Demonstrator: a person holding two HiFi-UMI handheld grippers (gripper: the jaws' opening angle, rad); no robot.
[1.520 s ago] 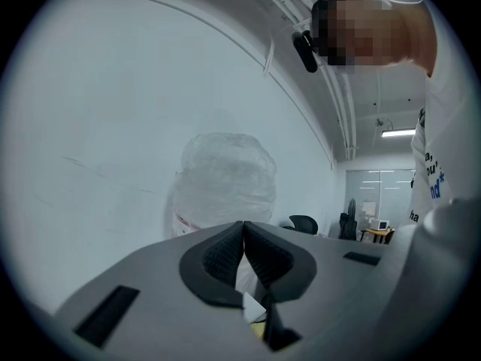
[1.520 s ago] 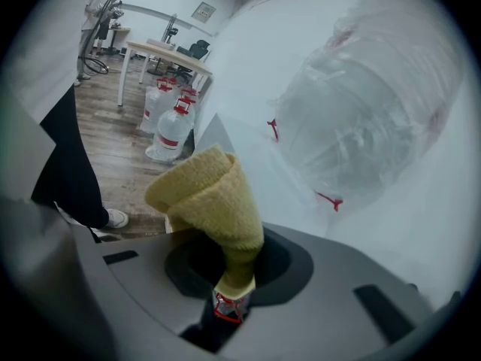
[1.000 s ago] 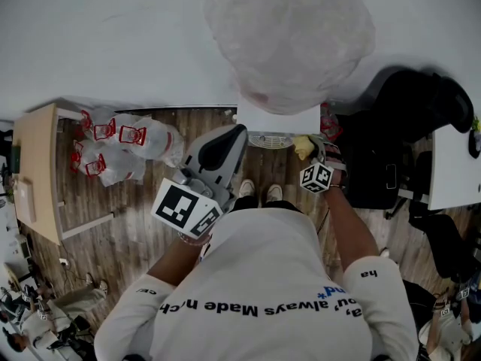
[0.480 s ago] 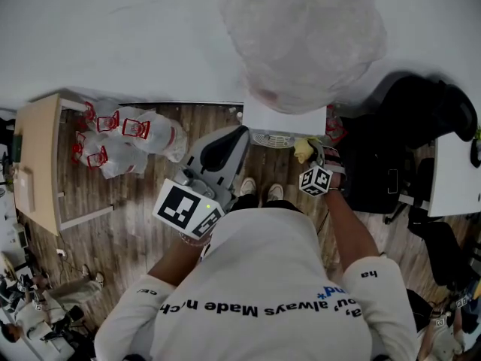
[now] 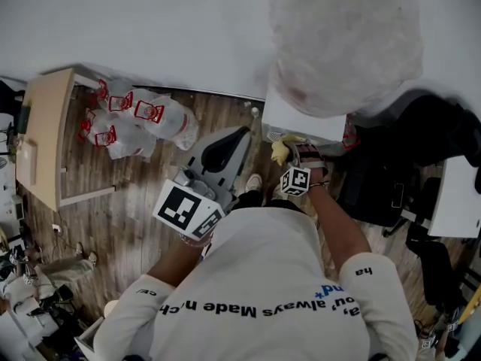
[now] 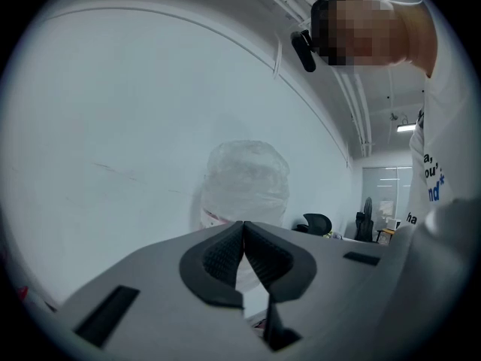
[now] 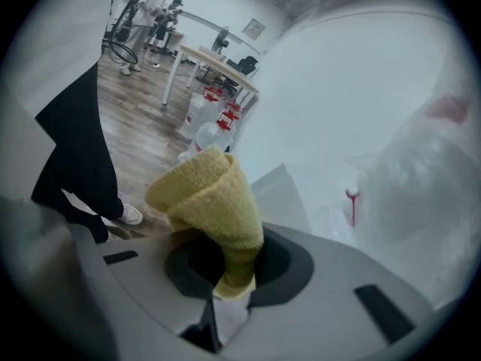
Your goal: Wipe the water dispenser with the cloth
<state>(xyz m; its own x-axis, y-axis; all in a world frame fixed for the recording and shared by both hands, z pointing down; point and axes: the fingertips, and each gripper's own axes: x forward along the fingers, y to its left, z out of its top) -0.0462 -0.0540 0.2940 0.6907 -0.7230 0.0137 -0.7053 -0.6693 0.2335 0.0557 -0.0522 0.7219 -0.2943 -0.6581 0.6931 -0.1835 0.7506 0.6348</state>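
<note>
The right tongs (image 7: 225, 268) are clamped on a folded yellow cloth (image 7: 209, 198), which is pinched low down so that a thick rolled wad stands out beyond the tips. The left tongs (image 6: 243, 235) are pressed together on nothing and are held raised, pointing toward the water dispenser (image 5: 301, 119) from its front left. In the head view the cloth is carried just beside the front left corner of the dispenser's white top, below the large frosted bottle (image 5: 342, 43); whether cloth and casing touch cannot be told. The wiping appears to be at hand, and it would be done best if the wad were laid flat against the panel, not dabbed with its tip, and drawn in overlapping strokes. The pinch should be kept firm so that the cloth is not dragged out, and the bottle should be left unknocked. The left tongs would be best kept clear. On the bottle a red label is seen, but nothing on it can be read. Across the person's white shirt (image 5: 255, 277) the words "always Made" can be made out. The red print on the clear bags (image 5: 143, 119) on the wooden floor (image 5: 128, 216) is too small to read.
</note>
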